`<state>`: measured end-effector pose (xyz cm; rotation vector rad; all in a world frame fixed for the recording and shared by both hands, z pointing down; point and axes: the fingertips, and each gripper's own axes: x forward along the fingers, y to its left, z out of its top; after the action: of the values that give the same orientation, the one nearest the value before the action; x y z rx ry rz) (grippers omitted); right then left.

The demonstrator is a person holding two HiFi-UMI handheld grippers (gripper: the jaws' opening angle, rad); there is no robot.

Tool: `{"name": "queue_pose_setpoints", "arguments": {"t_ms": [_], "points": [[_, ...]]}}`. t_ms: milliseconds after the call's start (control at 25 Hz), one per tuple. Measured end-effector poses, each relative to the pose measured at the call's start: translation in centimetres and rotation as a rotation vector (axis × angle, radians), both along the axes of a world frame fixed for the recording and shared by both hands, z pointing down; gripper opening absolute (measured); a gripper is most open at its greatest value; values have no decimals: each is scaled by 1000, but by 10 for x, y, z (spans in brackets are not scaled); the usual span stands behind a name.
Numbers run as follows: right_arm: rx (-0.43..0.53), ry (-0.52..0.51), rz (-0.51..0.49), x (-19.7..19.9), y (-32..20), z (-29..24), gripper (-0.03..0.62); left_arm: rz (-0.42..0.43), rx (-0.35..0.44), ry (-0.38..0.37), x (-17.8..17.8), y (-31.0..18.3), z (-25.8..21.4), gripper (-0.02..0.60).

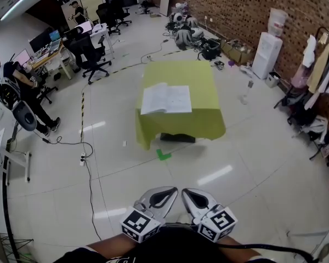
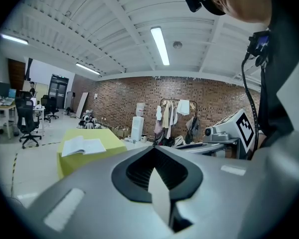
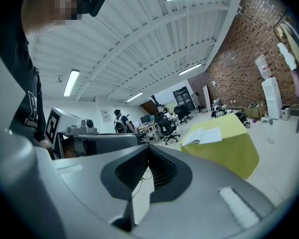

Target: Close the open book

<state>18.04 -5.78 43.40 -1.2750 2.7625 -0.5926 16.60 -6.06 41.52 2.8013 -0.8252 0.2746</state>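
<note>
Looking down through the head view, I see the left gripper [image 1: 165, 193] and the right gripper [image 1: 193, 195] held side by side close to the person's body, low in the picture, their marker cubes nearest the camera. In the left gripper view the fingers [image 2: 114, 176] are pressed together at the tips with nothing between them, and in the right gripper view the fingers [image 3: 184, 180] meet the same way, likewise empty. The open book [image 1: 165, 99] lies flat, pages up, on the near half of a table [image 1: 178, 70] draped in a yellow-green cloth, well apart from both grippers across a stretch of glossy white floor. Each gripper view shows the book [image 2: 82, 146] [image 3: 203, 136] far off beyond the fingertips. A dark flat object [image 1: 177, 138] sits on the floor at the foot of the cloth, with a green mark [image 1: 163, 155] just in front of it. A water dispenser [image 1: 266, 51] stands against the brick wall at the right, near a clothes rack [image 1: 318, 59]. A person [image 1: 16, 92] stands by desks at the left, beside office chairs [image 1: 90, 51].
</note>
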Motion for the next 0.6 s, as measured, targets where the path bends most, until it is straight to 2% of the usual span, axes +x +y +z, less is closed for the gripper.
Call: {"name": "queue_pose_setpoints", "arguments": {"t_ms": [320,600], "points": [[-14,9,8,-5,-23,5,8,16,-14,6,-5,-22,5,6],[-19,33,38,-24,-57,3,8,39,-25,21,-24,-59,3,7]]}}
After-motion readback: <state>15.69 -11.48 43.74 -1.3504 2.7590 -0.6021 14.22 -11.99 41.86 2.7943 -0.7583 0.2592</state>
